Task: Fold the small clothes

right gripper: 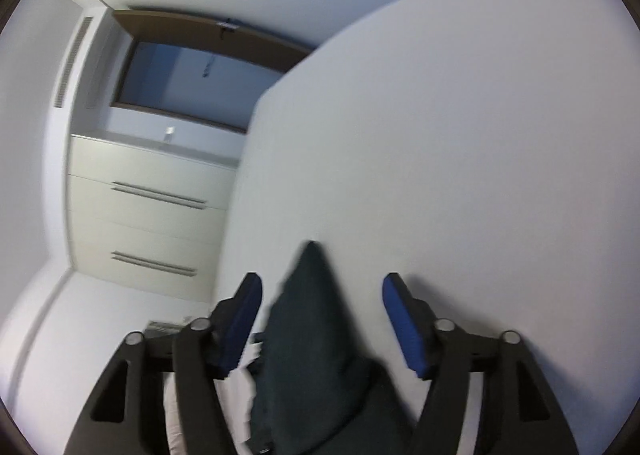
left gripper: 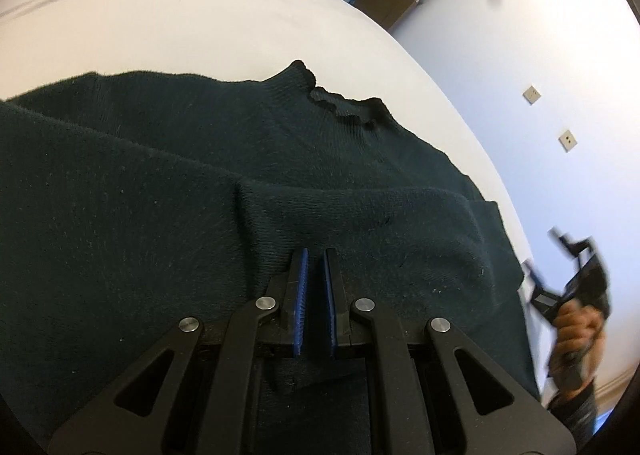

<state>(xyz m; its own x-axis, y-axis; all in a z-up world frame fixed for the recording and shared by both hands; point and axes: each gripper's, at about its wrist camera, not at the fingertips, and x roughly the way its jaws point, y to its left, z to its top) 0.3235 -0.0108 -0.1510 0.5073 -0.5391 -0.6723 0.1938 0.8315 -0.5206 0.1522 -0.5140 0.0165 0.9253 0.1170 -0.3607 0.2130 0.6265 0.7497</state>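
Lying under left claw [left gripper: 316,259]: dark sweater [left gripper: 160,183].

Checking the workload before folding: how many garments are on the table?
1. A single dark green sweater lies spread across the white table, directly under the left claw; one pointed part of it sits between the right claw's open fingers. Others could lie out of view.

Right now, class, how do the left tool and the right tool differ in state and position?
The left tool has its fingers nearly together with a slim gap; the right tool has them wide apart. The left tool sits over the middle of the sweater; the right tool has a sweater point between its fingers, ungripped, and faces the room. Both have blue pads on black arms.
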